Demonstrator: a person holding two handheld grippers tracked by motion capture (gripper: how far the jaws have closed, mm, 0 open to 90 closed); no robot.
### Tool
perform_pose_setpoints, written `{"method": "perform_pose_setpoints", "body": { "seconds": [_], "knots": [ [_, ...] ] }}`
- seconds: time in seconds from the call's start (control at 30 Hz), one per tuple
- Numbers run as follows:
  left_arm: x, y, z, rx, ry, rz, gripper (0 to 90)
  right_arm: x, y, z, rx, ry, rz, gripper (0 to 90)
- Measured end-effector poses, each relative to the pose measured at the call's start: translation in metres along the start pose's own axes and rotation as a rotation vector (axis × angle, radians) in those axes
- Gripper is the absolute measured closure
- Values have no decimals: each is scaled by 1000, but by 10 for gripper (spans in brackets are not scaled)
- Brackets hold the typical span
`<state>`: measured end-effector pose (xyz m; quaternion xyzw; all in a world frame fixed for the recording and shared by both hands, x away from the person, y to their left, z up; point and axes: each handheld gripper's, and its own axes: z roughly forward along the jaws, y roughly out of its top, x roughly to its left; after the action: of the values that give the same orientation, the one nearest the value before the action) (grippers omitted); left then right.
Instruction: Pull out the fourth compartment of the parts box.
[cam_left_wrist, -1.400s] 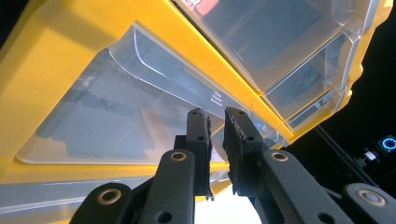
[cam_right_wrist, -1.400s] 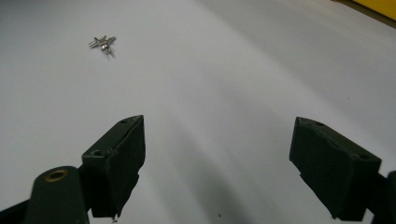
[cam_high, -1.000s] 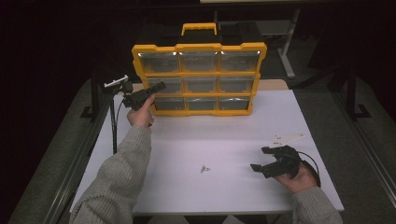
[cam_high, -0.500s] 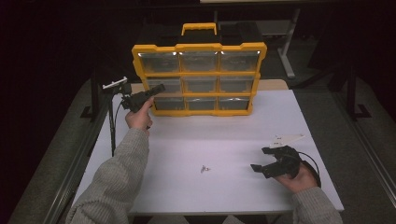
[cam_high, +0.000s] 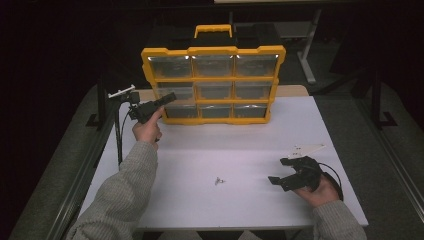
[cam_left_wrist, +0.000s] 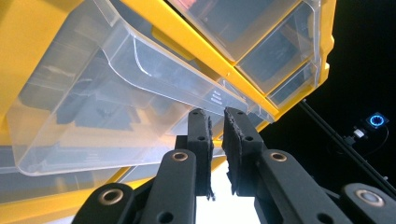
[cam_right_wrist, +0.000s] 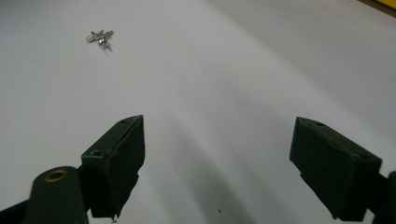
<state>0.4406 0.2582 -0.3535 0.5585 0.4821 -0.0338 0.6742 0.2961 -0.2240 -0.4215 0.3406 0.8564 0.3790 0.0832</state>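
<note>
A yellow organizer (cam_high: 214, 50) with clear plastic drawers stands upright at the back of the white table (cam_high: 240, 135). My left gripper (cam_high: 171, 96) is raised against its left column, at the middle drawer. In the left gripper view the jaws (cam_left_wrist: 217, 114) are shut with only a slit between the pads, their tips right under the front lip of a clear drawer (cam_left_wrist: 93, 93); I cannot tell whether they pinch it. My right gripper (cam_high: 279, 171) rests low over the table at the right, open and empty (cam_right_wrist: 219, 135). Small metal parts (cam_high: 219, 180) (cam_right_wrist: 99, 36) lie to its left.
The organizer has a yellow carry handle (cam_high: 213, 29) on top. A dark rail (cam_high: 85, 165) runs along the table's left edge, and dark floor surrounds the table. A cable (cam_high: 119, 135) hangs from the left gripper.
</note>
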Motion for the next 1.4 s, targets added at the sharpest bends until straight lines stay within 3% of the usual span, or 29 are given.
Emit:
{"method": "perform_pose_setpoints", "body": {
  "seconds": [0.67,0.93,1.17,1.4],
  "knots": [
    [-3,-2,-5,14,-1,17,811,-1,-1,1,7,5,6,170],
    [0,-2,-4,16,-22,31,797,-3,-1,3,13,9,5,170],
    [-6,-2,-8,75,-3,96,732,-4,1,5,19,13,1,170],
    [-20,4,-14,162,21,245,690,-5,1,6,25,11,9,170]
  ]
}}
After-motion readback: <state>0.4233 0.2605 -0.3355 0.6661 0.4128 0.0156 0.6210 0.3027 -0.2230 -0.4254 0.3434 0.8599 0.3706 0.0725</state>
